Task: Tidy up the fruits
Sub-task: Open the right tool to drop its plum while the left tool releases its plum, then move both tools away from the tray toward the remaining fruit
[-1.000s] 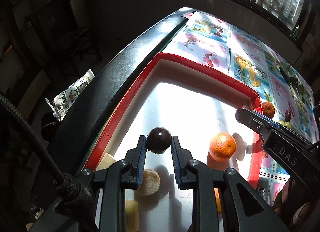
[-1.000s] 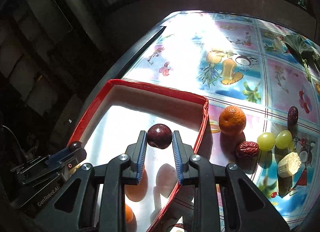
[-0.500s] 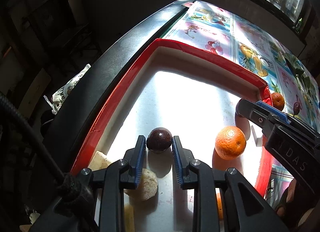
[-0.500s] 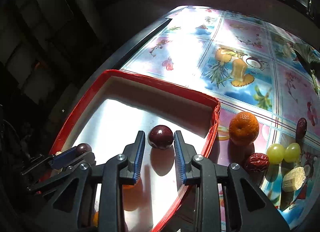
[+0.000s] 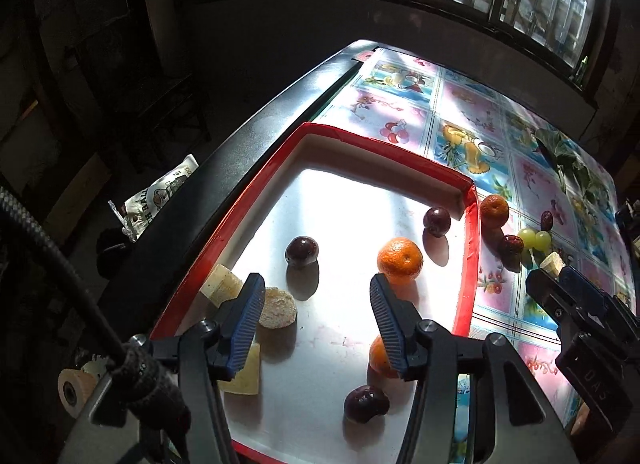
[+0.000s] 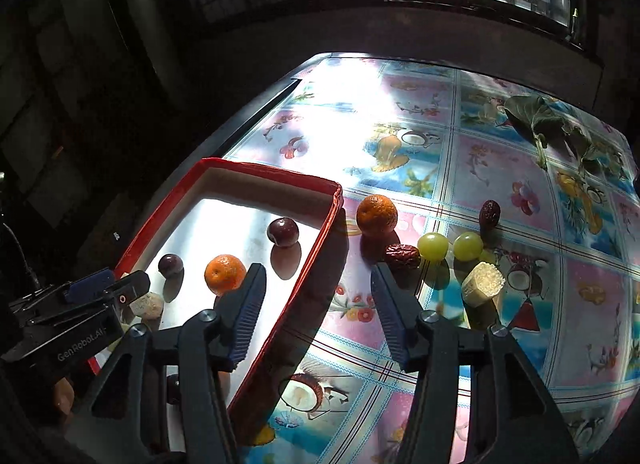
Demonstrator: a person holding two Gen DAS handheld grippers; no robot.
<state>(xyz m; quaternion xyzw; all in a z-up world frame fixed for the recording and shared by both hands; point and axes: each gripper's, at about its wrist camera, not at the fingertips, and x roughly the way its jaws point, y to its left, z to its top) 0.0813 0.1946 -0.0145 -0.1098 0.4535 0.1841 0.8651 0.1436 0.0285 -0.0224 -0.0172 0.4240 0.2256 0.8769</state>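
Note:
A red-rimmed tray holds two dark plums, an orange, a second orange, another dark fruit and pale cut pieces. My left gripper is open and empty above the tray, behind the near plum. My right gripper is open and empty over the tray's right rim. On the table lie an orange, a red date, two green grapes, a dark date and a pale cut piece.
The table wears a fruit-print cloth with a green leaf at the far right. The table's dark left edge drops to a dim floor with a snack packet. A wall and barred windows stand behind.
Both grippers have opened and let go of their plums, which now rest in the tray. Both grippers have pulled back and risen; the right one has shifted right over the tray rim.

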